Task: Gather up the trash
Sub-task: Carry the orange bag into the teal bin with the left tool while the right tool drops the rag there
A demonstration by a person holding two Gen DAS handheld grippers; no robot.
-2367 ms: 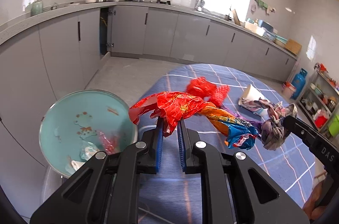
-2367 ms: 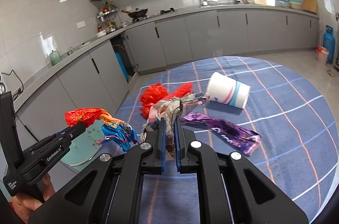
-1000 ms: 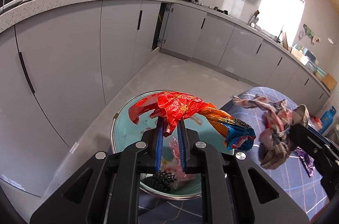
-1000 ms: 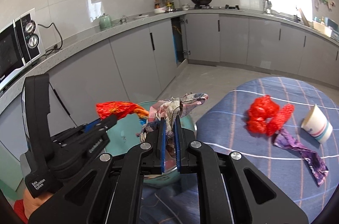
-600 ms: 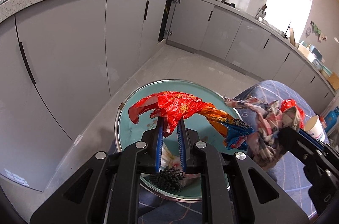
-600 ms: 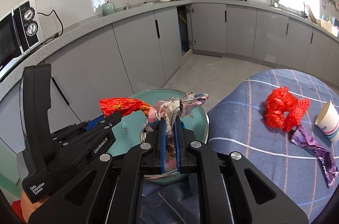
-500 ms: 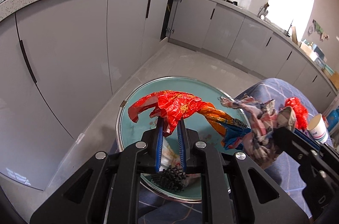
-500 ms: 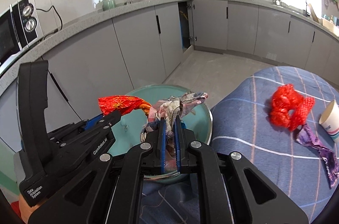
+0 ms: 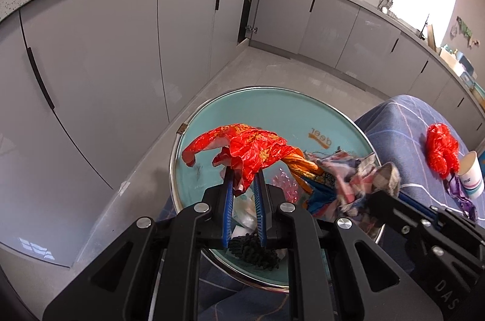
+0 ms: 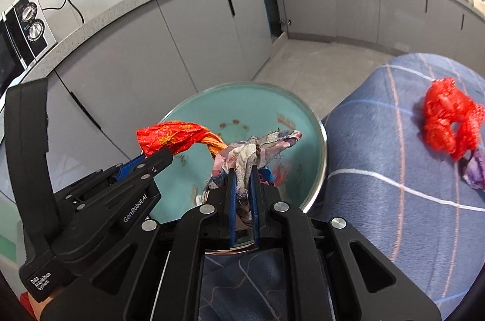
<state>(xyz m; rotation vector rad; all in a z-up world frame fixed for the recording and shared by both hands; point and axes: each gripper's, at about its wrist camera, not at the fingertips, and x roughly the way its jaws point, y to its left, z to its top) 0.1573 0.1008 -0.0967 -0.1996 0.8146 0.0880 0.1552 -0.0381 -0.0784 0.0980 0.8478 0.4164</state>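
My left gripper (image 9: 244,180) is shut on a red and orange wrapper (image 9: 248,146) and holds it over the open teal trash bin (image 9: 303,108). My right gripper (image 10: 242,170) is shut on a crumpled pale patterned wrapper (image 10: 254,149), also over the bin (image 10: 242,99), just right of the left gripper (image 10: 148,161). The right gripper and its wrapper (image 9: 357,172) show at the right of the left wrist view. Trash lies in the bin's bottom, including a black netted piece (image 9: 254,249).
A blue checked table (image 10: 394,169) stands right of the bin. On it lie a red net bag (image 10: 448,117), a purple wrapper (image 10: 476,169) and a paper cup (image 9: 469,172). Grey kitchen cabinets (image 9: 121,48) run along the left and back.
Both grippers have moved closer over the bin with their wrappers still held. The right gripper has drawn nearer to the left one.
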